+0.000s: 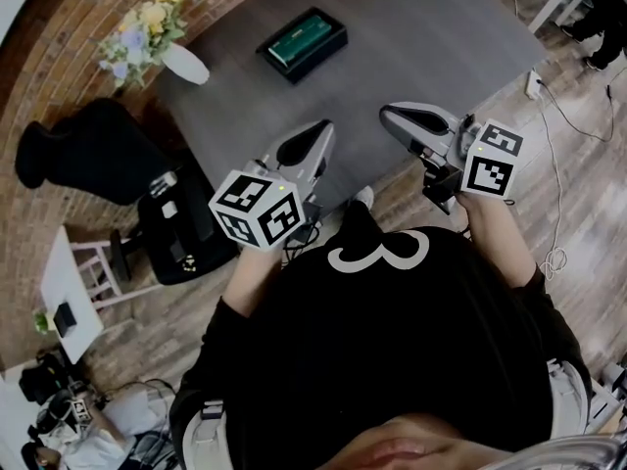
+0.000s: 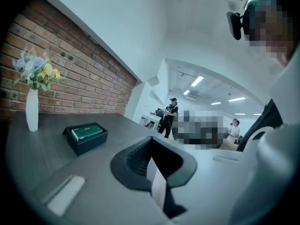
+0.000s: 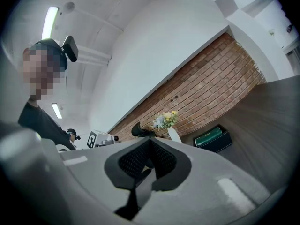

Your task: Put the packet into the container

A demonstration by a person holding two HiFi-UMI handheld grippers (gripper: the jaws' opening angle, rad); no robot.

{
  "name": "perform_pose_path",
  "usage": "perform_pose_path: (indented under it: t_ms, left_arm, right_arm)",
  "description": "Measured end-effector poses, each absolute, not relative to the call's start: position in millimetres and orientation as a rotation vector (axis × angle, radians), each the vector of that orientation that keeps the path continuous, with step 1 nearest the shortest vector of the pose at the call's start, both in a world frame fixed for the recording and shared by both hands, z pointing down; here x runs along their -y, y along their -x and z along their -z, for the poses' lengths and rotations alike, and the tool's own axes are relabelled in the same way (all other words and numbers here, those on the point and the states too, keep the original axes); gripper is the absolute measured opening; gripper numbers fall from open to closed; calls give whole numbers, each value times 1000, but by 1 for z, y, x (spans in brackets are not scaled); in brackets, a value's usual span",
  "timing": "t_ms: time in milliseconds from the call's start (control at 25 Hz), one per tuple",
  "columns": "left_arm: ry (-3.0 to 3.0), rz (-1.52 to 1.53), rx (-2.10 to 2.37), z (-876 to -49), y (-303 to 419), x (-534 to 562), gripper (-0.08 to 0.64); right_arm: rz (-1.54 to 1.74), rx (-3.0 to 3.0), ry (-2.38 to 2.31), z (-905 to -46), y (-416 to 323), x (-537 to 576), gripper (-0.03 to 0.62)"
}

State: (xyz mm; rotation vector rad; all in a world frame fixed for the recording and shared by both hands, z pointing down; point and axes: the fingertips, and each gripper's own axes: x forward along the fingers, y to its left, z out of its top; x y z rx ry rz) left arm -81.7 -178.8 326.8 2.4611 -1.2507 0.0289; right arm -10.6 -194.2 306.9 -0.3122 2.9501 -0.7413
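In container (image 1: 321, 61), packet (image 1: 300, 41) lying diagonally

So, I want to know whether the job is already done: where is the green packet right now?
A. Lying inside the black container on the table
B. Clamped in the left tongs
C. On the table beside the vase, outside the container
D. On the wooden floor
A: the head view shows the green packet lying inside the black container, which sits on the grey table.
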Motion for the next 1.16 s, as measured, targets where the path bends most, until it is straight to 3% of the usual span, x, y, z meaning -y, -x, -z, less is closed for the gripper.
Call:
perform_pose_path:
  t_ms: [1160]
  left_arm:
    - [-2523, -53, 1238, -308, 73, 184, 11]
  right_arm:
    - [601, -3012, 382, -297, 12, 193, 2]
